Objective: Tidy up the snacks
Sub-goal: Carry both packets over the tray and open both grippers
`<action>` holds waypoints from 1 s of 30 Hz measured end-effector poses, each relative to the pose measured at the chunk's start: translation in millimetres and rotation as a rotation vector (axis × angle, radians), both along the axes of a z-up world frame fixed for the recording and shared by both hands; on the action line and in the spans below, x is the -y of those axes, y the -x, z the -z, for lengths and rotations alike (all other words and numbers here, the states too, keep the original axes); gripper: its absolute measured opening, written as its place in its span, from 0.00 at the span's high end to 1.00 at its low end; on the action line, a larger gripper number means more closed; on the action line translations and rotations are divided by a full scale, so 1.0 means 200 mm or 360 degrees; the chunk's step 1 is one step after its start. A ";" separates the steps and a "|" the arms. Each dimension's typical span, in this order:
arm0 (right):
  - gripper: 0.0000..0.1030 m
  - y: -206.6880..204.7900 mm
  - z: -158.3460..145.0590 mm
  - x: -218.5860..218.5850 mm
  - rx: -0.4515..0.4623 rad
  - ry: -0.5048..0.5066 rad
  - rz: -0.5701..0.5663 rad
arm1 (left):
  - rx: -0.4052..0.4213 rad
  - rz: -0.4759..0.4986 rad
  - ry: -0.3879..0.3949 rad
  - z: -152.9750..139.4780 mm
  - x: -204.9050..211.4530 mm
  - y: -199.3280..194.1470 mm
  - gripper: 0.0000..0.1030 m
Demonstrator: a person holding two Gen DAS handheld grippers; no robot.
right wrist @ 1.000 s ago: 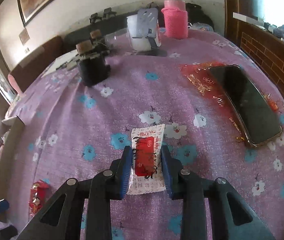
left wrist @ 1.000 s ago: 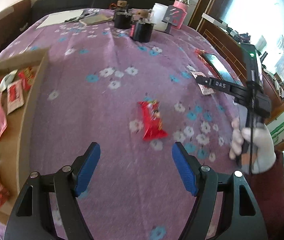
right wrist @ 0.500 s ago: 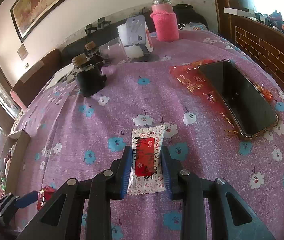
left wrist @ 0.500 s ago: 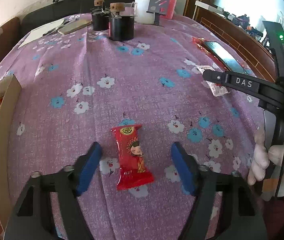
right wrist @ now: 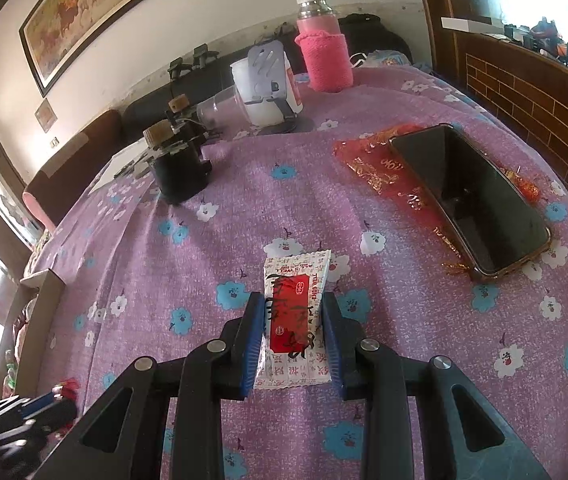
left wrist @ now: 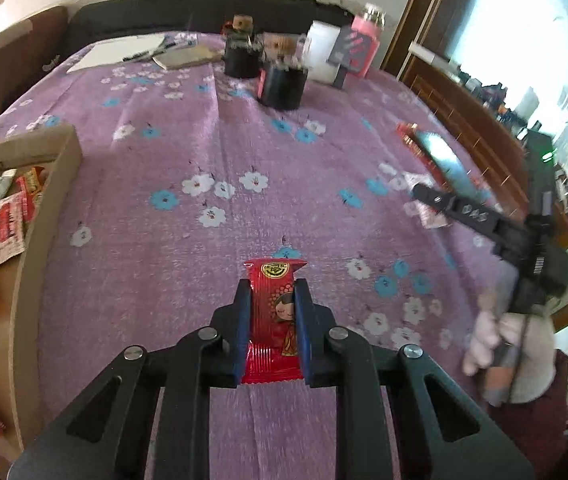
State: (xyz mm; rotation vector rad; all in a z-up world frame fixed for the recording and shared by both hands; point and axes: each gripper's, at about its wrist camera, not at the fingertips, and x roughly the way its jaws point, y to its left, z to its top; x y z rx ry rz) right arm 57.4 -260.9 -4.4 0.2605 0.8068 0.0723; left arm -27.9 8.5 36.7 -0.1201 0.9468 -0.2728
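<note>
Gripping from both sides, the left gripper (left wrist: 271,316) is closed on a glossy red cartoon-printed snack packet (left wrist: 273,320). A white-and-red foil snack sachet (right wrist: 294,320) is clamped between the right gripper's (right wrist: 292,328) blue pads, with a black phone (right wrist: 470,196) lying ahead to its right.

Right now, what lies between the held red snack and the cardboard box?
Only bare floral tablecloth between the red snack and the box, in the left wrist view.

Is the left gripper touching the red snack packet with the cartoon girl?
Touching. In the left wrist view, both blue pads of the left gripper press against the sides of the red snack packet.
</note>
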 end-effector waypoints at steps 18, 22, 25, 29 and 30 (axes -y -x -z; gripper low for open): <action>0.71 0.04 0.00 0.08 0.0030 -0.0085 0.0131 | 0.0130 -0.0320 0.0290 -0.19 -0.67 0.33 0.83; 0.71 0.07 -0.02 -0.02 0.0014 0.0038 0.0051 | 0.0126 -0.0425 0.0318 -0.17 -0.85 0.39 0.83; 0.71 0.11 -0.05 -0.16 0.0009 0.0040 -0.0053 | 0.0092 -0.0498 0.0358 -0.11 -0.96 0.39 0.83; 0.71 0.15 -0.15 -0.41 0.0035 0.0018 -0.0244 | 0.0014 -0.0532 0.0442 -0.02 -1.03 0.38 0.83; 0.71 0.16 -0.17 -0.49 0.0039 0.0015 -0.0307 | 0.0007 -0.0525 0.0450 -0.01 -1.03 0.38 0.83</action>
